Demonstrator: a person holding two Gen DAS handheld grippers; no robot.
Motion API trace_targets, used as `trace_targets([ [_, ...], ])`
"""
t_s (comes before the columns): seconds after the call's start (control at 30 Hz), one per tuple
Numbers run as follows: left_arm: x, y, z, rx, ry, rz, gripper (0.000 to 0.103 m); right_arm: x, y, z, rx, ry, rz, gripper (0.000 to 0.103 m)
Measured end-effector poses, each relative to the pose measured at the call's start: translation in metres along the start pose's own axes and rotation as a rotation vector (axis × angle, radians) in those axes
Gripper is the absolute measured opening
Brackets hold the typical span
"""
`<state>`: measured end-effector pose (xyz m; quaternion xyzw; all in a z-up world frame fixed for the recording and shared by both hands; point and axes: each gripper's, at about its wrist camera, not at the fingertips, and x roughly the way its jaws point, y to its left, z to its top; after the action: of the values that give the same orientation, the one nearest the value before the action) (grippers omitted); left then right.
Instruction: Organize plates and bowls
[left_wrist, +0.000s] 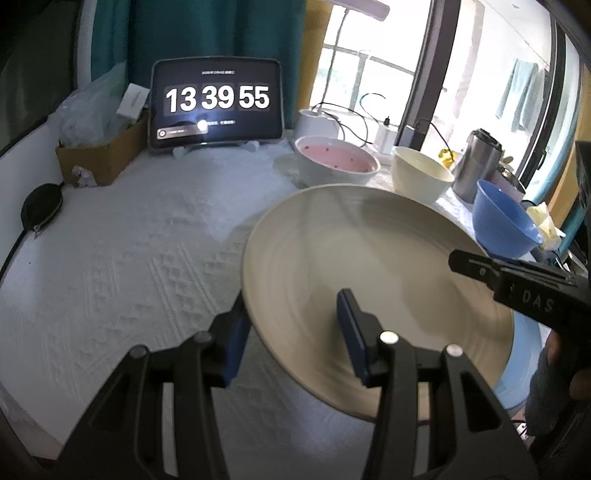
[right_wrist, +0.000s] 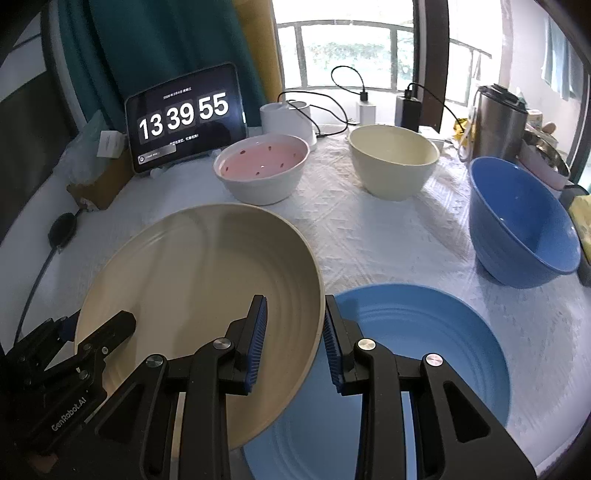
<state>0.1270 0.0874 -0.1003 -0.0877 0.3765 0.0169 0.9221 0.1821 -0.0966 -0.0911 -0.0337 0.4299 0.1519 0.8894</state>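
A white textured cloth is covering the worktop, and above it both grippers are holding a large beige plate tilted, partly hiding the blue plate lying beneath, whose near edge is being cut off by the frame. The left gripper is clamping the plate's left rim between its jaws while the right gripper is gripping the opposite rim. Behind are standing a blue bowl, a cream bowl and a pink-lined bowl, well apart, with a tablet clock, a steel flask and tangled cables hard to make out against the bright window.
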Motion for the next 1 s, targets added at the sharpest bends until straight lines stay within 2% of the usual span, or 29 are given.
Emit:
trace_targets([
  [1.0, -0.011, -0.072, -0.020, 0.120, 0.028, -0.046, 0.048, -0.037, -0.066, -0.037, 0.111, -0.032, -0.031, 0.032],
])
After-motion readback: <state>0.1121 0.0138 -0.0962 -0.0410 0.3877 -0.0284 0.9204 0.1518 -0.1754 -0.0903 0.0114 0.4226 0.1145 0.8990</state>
